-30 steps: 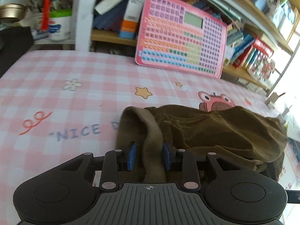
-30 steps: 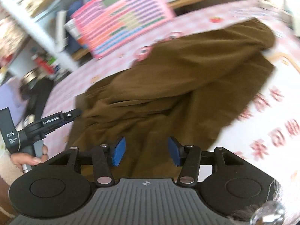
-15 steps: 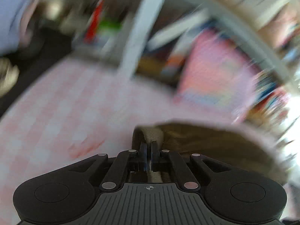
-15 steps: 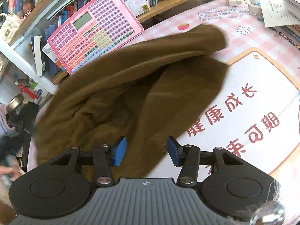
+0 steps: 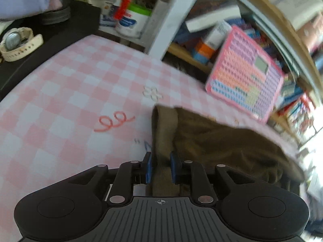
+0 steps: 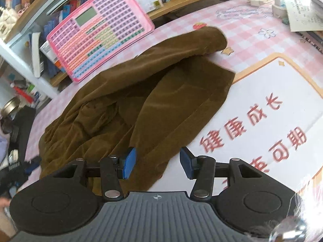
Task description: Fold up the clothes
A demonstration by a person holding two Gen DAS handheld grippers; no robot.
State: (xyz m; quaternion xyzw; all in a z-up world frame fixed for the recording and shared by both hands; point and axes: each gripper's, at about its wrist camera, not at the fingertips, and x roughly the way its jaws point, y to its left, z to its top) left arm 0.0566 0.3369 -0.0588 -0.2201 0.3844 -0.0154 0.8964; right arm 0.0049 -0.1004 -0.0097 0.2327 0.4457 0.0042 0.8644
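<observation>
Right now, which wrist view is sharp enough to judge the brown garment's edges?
Right wrist view: fairly sharp, the brown corduroy garment shows its folds and hem clearly, with only fisheye bending at the rim. Left wrist view: motion-smeared, the pink keyboard toy and bookshelf are blurred, and glare washes out the right edge.

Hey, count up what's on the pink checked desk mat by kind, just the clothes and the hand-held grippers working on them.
Brown garment: 1
Hand-held grippers: 2, the left hand-held gripper, its jaws opening with the garment's edge band between them, and the right hand-held gripper, open over the cloth
Total: 3
</observation>
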